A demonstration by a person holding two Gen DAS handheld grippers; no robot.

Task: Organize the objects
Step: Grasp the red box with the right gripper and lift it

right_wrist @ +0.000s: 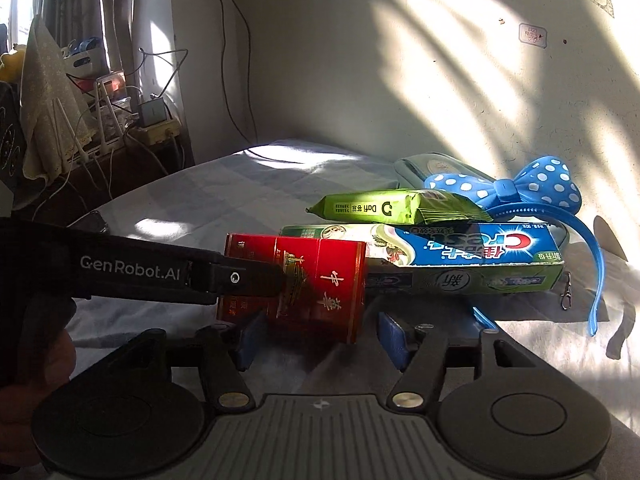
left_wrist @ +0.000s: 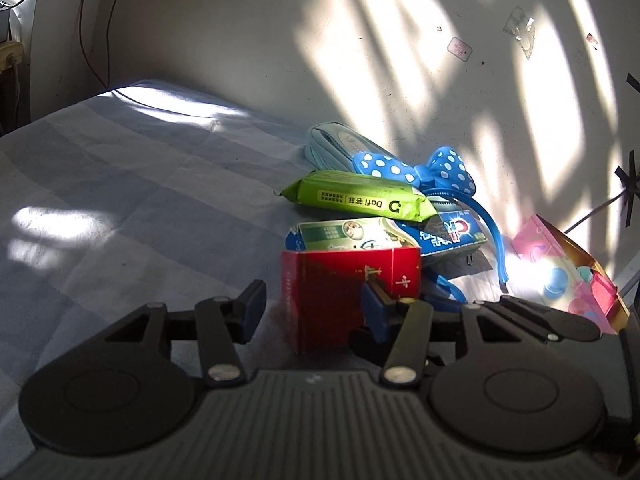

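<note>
Left wrist view: the left gripper [left_wrist: 316, 304] has its fingers spread wide, with the red box [left_wrist: 344, 300] between them on the striped bed sheet [left_wrist: 120, 184]. Just behind the red box lie the toothpaste box [left_wrist: 448, 236] and green packet [left_wrist: 360, 198]. The right gripper [right_wrist: 324, 334] is spread wide too, close in front of the red box.

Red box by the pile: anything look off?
Yes. The red cardboard box sits tilted against the blue-green toothpaste carton, and the left gripper straddles it unevenly, one finger on its face, not squarely closed.
</note>
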